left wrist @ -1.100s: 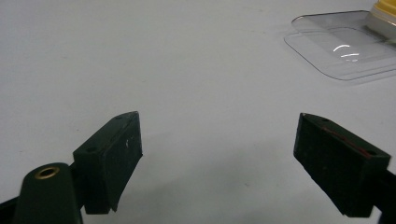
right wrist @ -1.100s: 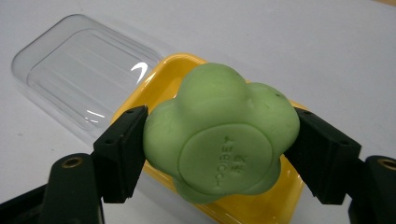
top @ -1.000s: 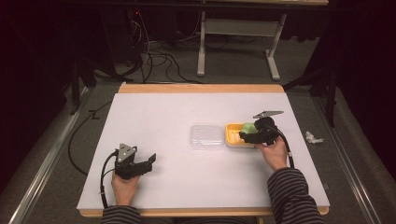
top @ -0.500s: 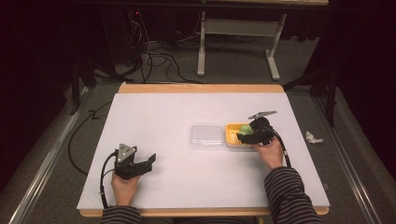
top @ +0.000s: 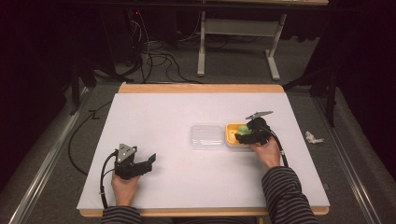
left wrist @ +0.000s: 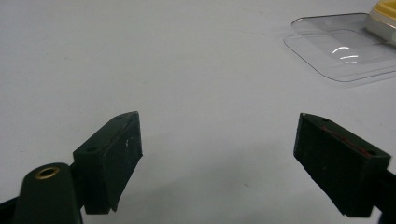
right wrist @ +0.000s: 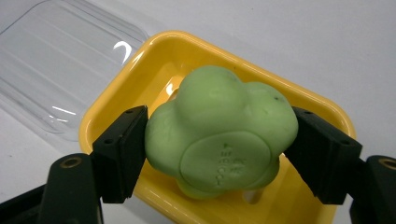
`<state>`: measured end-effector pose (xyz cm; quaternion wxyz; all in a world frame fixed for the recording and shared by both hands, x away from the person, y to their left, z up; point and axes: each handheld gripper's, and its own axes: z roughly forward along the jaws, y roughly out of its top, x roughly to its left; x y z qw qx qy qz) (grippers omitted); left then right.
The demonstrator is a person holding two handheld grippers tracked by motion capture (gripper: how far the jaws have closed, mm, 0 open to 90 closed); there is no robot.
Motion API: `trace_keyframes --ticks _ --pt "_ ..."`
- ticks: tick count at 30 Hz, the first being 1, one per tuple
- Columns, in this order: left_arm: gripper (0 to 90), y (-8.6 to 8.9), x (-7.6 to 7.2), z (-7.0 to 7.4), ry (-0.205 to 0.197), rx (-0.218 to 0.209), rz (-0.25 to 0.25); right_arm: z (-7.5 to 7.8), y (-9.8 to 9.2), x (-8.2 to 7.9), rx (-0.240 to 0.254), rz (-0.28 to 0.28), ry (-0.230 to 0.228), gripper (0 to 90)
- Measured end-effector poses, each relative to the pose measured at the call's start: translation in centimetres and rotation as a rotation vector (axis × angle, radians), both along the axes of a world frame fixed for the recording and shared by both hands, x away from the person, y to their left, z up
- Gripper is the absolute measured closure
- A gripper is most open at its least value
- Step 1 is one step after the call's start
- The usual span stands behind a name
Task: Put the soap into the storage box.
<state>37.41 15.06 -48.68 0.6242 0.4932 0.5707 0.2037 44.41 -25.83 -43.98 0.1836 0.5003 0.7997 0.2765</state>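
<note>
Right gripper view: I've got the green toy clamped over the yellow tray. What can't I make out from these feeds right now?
- Floor of the yellow tray: right gripper view, mostly hidden by the green toy.
- Raised lettering on the toy's underside: right gripper view, too small to read.
- Clear lid: left gripper view, cut off by the right edge.
- Right gripper contact: high view, too small to judge.

Embossed marks on green toy [right wrist: 219,140] illegible
</note>
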Motion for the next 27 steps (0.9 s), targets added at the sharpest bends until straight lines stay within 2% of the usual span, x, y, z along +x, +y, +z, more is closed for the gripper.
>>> trace_keyframes --ticks 9,10,18,27 --pt "16.1 0.0 0.1 0.0 0.005 0.007 0.001 -0.1 0.0 0.1 0.018 -0.005 -0.016 25.7" --pt "16.0 -0.1 0.1 -0.1 0.008 0.008 0.002 0.1 0.0 0.0 0.025 -0.011 -0.042 27.1" --pt "16.0 -0.1 0.1 -0.1 0.005 0.023 0.003 0.1 0.1 -0.1 0.036 -0.005 -0.055 27.1" --pt "16.2 -0.1 0.1 -0.1 0.007 0.022 0.004 1.1 -0.4 -1.0 0.055 0.001 -0.113 30.7"
